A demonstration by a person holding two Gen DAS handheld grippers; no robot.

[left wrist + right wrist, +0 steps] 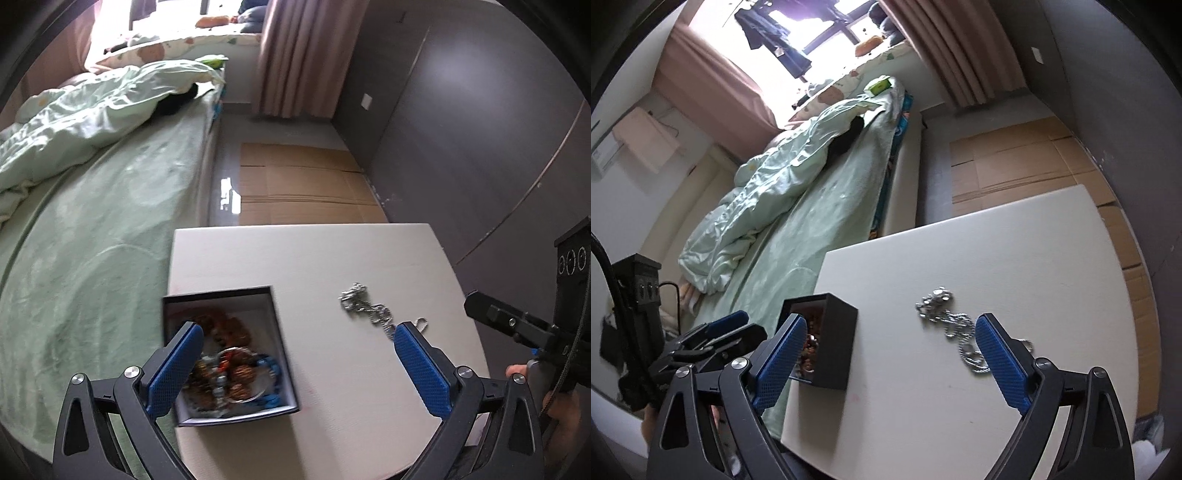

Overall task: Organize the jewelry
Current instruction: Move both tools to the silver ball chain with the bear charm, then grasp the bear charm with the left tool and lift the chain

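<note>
A black open box [284,354] with a white lining sits on the white table [314,258] at its left side, holding several bead bracelets [229,369] in brown and blue. A silver chain [365,306] lies loose on the table to the right of the box. My left gripper [295,339] is open and empty above the box's right edge. In the right wrist view the box [834,343] stands left, the chain [945,314] centre. My right gripper [890,332] is open and empty, hovering between box and chain.
A bed with a green sheet [92,240] and a rumpled quilt [81,110] borders the table's left edge. Flattened cardboard [303,184] lies on the floor beyond the table. A dark wardrobe wall [480,129] runs along the right.
</note>
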